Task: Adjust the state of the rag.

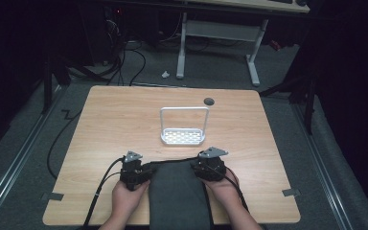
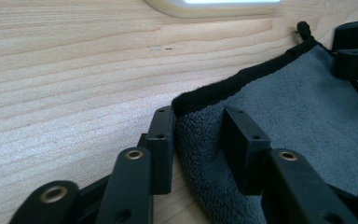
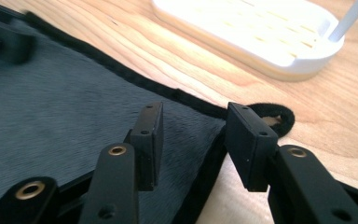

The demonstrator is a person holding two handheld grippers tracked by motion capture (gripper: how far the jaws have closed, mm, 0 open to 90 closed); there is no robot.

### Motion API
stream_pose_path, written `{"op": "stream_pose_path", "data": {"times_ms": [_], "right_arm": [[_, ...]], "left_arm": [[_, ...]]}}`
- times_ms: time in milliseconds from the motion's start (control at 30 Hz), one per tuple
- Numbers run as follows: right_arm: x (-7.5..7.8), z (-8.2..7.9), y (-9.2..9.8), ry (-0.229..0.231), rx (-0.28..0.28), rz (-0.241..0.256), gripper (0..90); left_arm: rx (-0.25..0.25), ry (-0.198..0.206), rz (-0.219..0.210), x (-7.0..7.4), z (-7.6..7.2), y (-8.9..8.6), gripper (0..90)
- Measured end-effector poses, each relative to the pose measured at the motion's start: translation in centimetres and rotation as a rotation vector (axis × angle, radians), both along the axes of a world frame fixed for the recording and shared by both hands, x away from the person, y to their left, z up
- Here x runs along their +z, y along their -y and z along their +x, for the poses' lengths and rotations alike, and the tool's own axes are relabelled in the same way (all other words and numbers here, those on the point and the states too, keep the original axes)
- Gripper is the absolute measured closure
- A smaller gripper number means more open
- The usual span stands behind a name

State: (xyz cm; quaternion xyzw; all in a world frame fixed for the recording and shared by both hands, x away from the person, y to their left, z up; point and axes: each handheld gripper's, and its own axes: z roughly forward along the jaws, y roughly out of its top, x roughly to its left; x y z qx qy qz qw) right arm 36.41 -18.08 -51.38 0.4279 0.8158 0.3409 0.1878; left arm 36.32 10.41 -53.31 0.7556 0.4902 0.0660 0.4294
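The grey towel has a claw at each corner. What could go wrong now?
1. Each open claw, left claw and right claw, straddles only the grey towel's dark edge, so a corner might slip out when they close.
2. The white rack stands just beyond; lifting the towel forward could knock it.

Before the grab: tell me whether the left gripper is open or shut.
Open. The left gripper has its jaws apart astride the grey cloth's black-edged corner, with cloth showing in the gap between them.

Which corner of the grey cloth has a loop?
The corner at the right claw: a black loop sticks out there. The left claw's corner has none.
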Motion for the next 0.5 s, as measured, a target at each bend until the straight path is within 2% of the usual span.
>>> {"op": "stream_pose_path", "data": {"times_ms": [100, 167, 233, 333, 400, 500], "right_arm": [[-0.7, 0.5, 0.0, -0.037, -0.02, -0.017, 48.5], [-1.0, 0.4, 0.4, -0.049, -0.02, 0.005, 44.8], [-1.2, 0.3, 0.5, -0.046, -0.017, 0.025, 45.4], [-1.5, -0.2, 0.5, -0.022, -0.018, 0.042, 53.1], [-1.6, -0.4, 0.3, -0.016, -0.022, 0.058, 61.7], [-1.6, -0.6, 0.1, -0.027, -0.013, 0.076, 72.4]], "left_arm": [[-0.012, 0.0, 0.002, -0.1, 0.0, 0.0, 71.7], [-0.02, 0.006, 0.002, -0.1, 0.0, 0.0, 73.3], [-0.025, 0.008, -0.004, -0.2, 0.0, 0.0, 74.4], [-0.027, 0.009, -0.008, -0.2, 0.0, 0.0, 74.6], [-0.027, 0.005, -0.016, -0.3, 0.0, -0.1, 75.0], [-0.027, 0.0, -0.022, -0.3, 0.0, -0.1, 76.0]]}}
